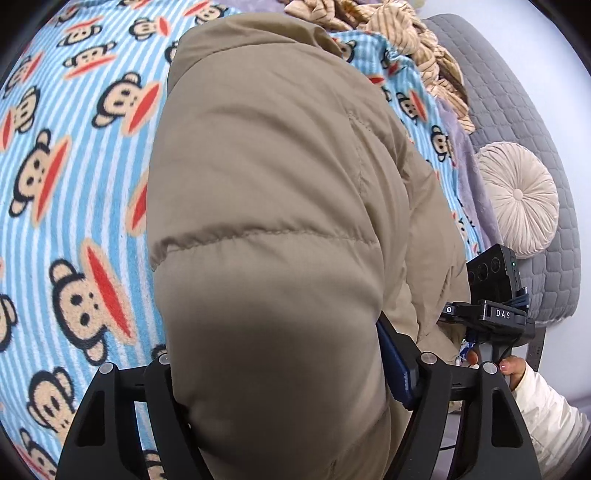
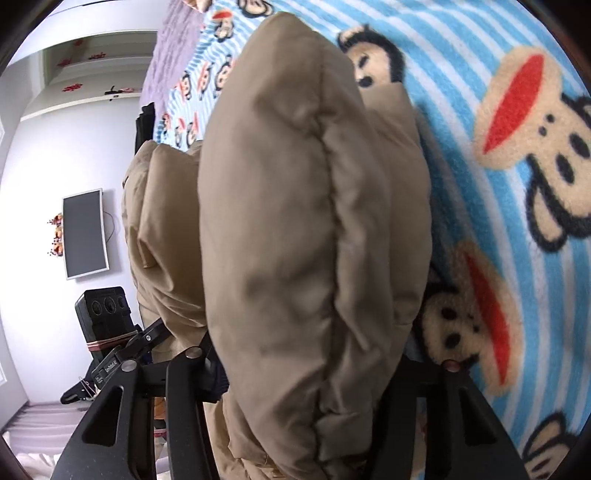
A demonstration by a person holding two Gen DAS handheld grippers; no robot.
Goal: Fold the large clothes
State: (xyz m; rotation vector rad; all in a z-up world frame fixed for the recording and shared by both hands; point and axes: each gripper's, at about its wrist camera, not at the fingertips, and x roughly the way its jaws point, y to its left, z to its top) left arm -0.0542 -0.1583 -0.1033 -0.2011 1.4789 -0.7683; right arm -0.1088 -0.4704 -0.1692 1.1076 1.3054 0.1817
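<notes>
A tan puffer jacket (image 1: 266, 206) fills the middle of both views, lifted over a blue striped monkey-print blanket (image 1: 74, 155). My left gripper (image 1: 291, 373) is shut on a thick quilted fold of it; the padding bulges between the jaws and hides the fingertips. My right gripper (image 2: 306, 369) is shut on another padded edge of the jacket (image 2: 306, 206), which stands up between its arms. In the left wrist view the right gripper's body (image 1: 491, 306) shows at the jacket's right side, with a hand in a white sleeve under it. The left gripper's body (image 2: 107, 332) shows at lower left in the right wrist view.
The blanket (image 2: 517, 184) covers a bed. A striped beige cloth (image 1: 406, 33) is bunched at the far end by a grey quilted headboard (image 1: 524, 122) with a round cream cushion (image 1: 517, 195). A wall screen (image 2: 85, 232) and white shelves (image 2: 96, 66) lie beyond the bed edge.
</notes>
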